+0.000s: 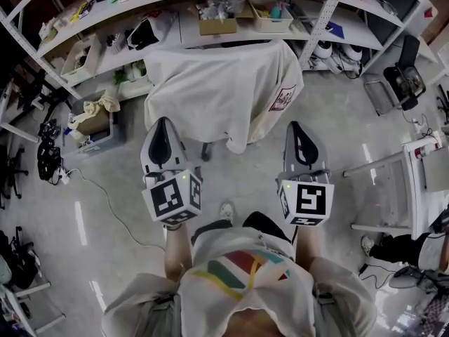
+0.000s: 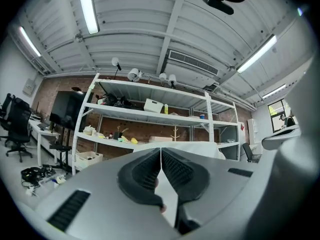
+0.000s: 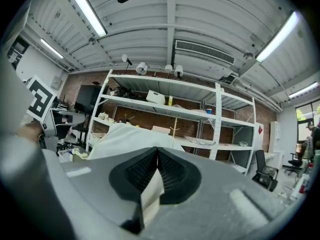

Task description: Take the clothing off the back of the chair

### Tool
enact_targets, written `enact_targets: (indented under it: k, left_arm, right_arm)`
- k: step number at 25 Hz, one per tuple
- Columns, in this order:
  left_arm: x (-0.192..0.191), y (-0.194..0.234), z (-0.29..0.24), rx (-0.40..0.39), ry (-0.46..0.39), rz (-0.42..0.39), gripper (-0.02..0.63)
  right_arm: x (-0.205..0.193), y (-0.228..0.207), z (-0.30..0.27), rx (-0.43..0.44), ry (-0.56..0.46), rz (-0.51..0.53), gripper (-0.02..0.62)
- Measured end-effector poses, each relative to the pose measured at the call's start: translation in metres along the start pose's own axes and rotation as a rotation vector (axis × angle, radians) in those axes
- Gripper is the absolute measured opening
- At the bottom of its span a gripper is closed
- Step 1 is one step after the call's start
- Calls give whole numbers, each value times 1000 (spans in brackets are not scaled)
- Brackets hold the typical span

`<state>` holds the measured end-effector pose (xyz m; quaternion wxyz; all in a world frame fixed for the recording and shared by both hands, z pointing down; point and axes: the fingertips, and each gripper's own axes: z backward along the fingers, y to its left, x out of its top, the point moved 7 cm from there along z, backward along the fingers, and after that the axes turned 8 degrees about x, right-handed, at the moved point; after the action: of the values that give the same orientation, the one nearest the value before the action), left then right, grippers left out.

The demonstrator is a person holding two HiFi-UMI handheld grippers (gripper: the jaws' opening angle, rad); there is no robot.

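Observation:
A cream-white garment (image 1: 224,90) with a small printed patch near its right hem hangs draped over the back of a chair, in front of the shelving. It also shows as a pale mound in the left gripper view (image 2: 185,146) and in the right gripper view (image 3: 127,136). My left gripper (image 1: 163,122) is shut with nothing between its pads, short of the cloth's lower left edge. My right gripper (image 1: 295,126) is shut and empty too, just below the garment's right hem. Both point level toward the chair.
White metal shelving (image 1: 210,9) with bins and clutter stands behind the chair. A box of rags (image 1: 95,118) sits on the floor at left with cables (image 1: 49,153) beside it. A white table frame (image 1: 414,181) stands at right, and a black office chair (image 1: 405,79) at far right.

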<state>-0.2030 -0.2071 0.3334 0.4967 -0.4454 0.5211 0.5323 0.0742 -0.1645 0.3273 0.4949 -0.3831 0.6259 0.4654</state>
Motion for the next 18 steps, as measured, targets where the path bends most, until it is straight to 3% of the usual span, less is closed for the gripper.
enact_targets:
  k: [18]
  left_arm:
    - [5,-23,-2,68,-27,-68,17]
  right_arm:
    - [-4,-26,-51,122,-56,-25,5]
